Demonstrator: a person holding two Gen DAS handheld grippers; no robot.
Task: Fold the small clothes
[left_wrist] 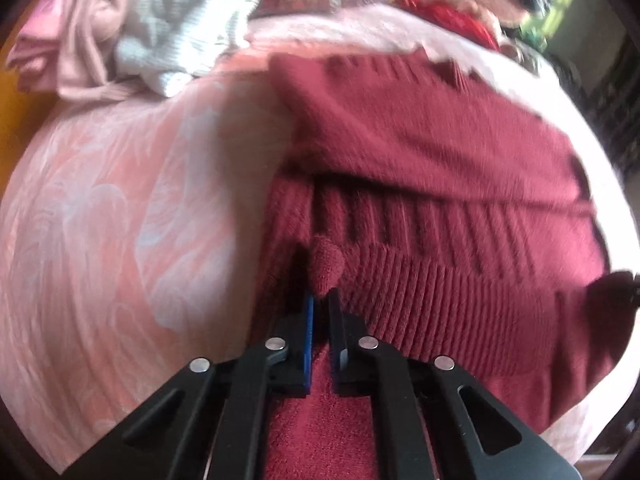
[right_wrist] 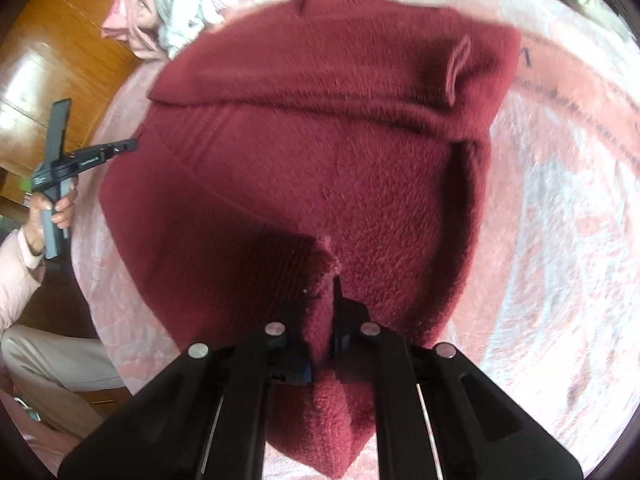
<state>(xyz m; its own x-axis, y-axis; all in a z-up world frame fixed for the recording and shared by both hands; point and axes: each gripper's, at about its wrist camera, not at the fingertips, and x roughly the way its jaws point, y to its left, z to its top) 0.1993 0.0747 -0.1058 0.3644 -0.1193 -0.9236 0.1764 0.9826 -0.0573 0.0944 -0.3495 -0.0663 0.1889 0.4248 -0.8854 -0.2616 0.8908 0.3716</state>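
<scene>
A dark red knitted sweater (left_wrist: 420, 152) lies partly folded on a pink patterned bed cover (left_wrist: 120, 220). My left gripper (left_wrist: 322, 300) is shut on a bunched corner of its ribbed hem, which pokes out past the tips. In the right wrist view the sweater (right_wrist: 320, 152) fills the middle, with one layer folded across its far part. My right gripper (right_wrist: 326, 280) is shut on another hem corner and holds it lifted above the rest of the sweater. The left gripper (right_wrist: 120, 146) shows at the sweater's left edge, held by a hand.
A pile of pink and white clothes (left_wrist: 120, 40) lies at the far left of the bed, with red and cream items (left_wrist: 440, 12) further back. The pile also shows in the right wrist view (right_wrist: 172, 4). A wooden floor (right_wrist: 52, 64) lies left of the bed.
</scene>
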